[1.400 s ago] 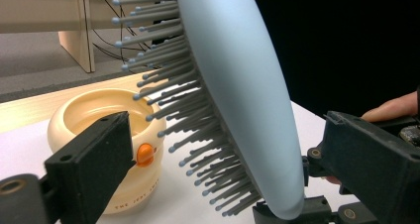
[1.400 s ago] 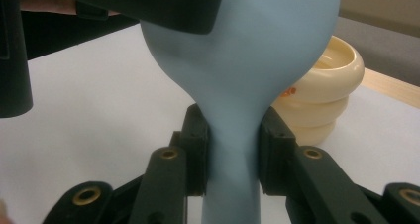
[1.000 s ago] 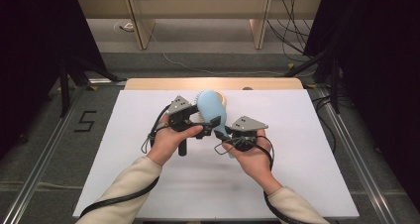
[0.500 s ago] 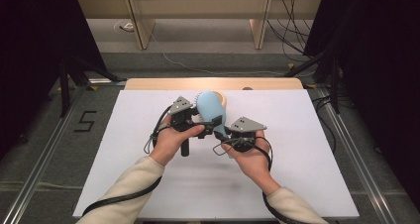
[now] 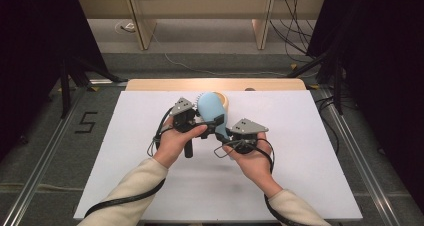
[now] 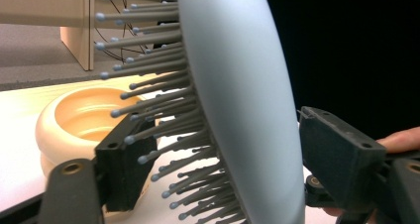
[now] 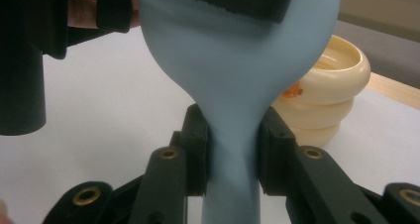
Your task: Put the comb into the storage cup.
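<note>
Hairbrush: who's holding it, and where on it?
Right gripper clamps the blue hairbrush at its handle neck. Left gripper jaws, just closing, straddle the head; contact unclear.

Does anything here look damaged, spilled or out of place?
Nothing stands out. The blue hairbrush is whole, its handle clamped by the right gripper; the cream bowl stands upright on the white table.

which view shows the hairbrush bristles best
The left gripper view: the bristles stick out sideways from the blue hairbrush, each ball tip distinct. The right gripper view shows its smooth back and handle, clamped in the right gripper. The high view shows the whole brush, small, bristles barely visible.
</note>
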`<state>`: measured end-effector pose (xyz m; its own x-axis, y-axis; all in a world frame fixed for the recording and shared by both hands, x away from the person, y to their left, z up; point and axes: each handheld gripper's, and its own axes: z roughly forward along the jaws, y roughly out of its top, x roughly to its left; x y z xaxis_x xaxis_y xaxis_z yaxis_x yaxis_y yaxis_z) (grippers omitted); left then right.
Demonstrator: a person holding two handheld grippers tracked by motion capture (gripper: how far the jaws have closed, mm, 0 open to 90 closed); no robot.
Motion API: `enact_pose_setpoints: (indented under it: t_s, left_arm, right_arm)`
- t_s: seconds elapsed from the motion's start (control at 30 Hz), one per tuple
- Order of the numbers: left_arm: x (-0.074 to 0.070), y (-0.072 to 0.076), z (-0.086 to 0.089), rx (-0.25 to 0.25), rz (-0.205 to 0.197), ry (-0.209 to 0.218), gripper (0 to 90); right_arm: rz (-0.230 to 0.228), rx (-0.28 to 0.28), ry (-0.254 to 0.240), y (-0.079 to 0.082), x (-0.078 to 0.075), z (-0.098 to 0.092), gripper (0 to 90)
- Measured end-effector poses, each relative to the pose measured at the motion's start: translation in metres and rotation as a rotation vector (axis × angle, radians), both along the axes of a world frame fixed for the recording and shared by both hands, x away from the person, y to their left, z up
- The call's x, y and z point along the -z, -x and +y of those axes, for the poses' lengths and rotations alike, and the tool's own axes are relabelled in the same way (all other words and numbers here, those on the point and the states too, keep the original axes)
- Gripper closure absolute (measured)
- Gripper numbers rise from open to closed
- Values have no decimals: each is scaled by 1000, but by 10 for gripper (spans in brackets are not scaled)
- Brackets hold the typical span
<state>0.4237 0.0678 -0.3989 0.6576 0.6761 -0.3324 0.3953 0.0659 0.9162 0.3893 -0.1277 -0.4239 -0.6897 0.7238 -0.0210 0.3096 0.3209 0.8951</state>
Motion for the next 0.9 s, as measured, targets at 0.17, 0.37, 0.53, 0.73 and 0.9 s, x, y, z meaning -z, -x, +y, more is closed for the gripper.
enact_pose_setpoints:
  t_s: [0.17,0.37,0.53,0.73,0.9]
  left_arm:
    - [0,0,0,11,6,21,347]
    - [0,1,1,25,18,55,403]
    - [0,2,0,37,29,76,451]
    - [-1,4,-2,53,11,61,483]
    - [-3,6,-3,63,-13,47,493]
  right_arm:
    - [-4,-2,2,1,0,1,704]
    - [-9,1,-1,1,0,1,704]
    - [-9,-3,-1,0,0,0,703]
    - [-11,-4,3,-1,2,0,702]
    - [-14,-6,2,-1,2,0,700]
